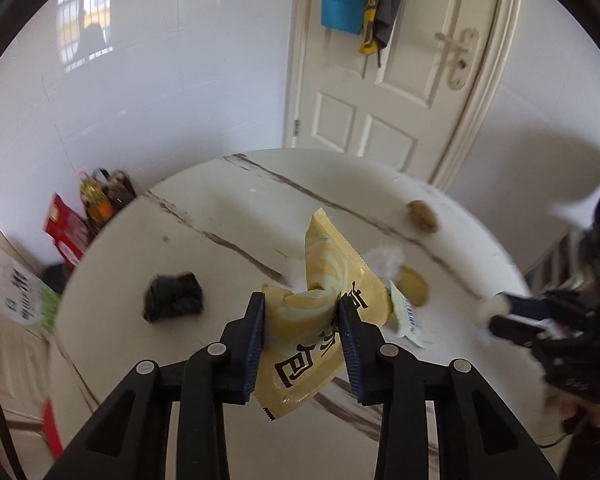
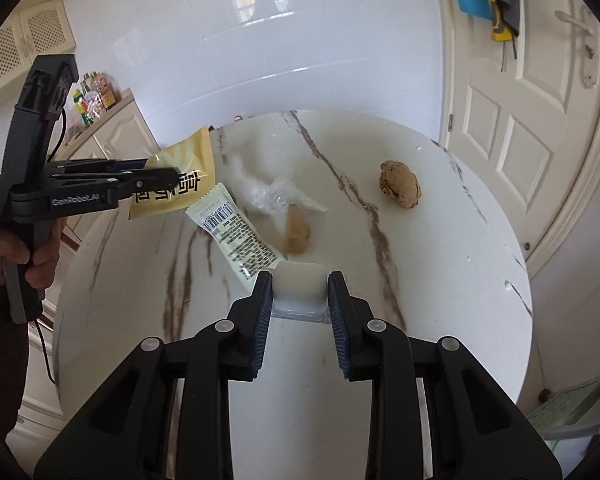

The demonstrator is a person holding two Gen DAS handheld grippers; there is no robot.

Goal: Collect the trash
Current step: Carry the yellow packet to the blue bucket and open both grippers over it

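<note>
Your left gripper has its jaws clamped on the yellow wrapper, which sits crumpled between the two pads and is lifted off the marble table. In the right wrist view you see the same left gripper from the side at the far left edge of the table, with the wrapper hanging from it above the tabletop. On the table to the left of that wrapper lies a crumpled black bag, well apart from the jaws.

Moving right, a white barcode wrapper lies flat, and just beyond it a wad of clear plastic film touches a tan food scrap.

Your right gripper has its jaws closed against the sides of a small white plastic tray, which rests on the near part of the table.

Farther right, a brown lump sits alone, well apart from both grippers.
</note>
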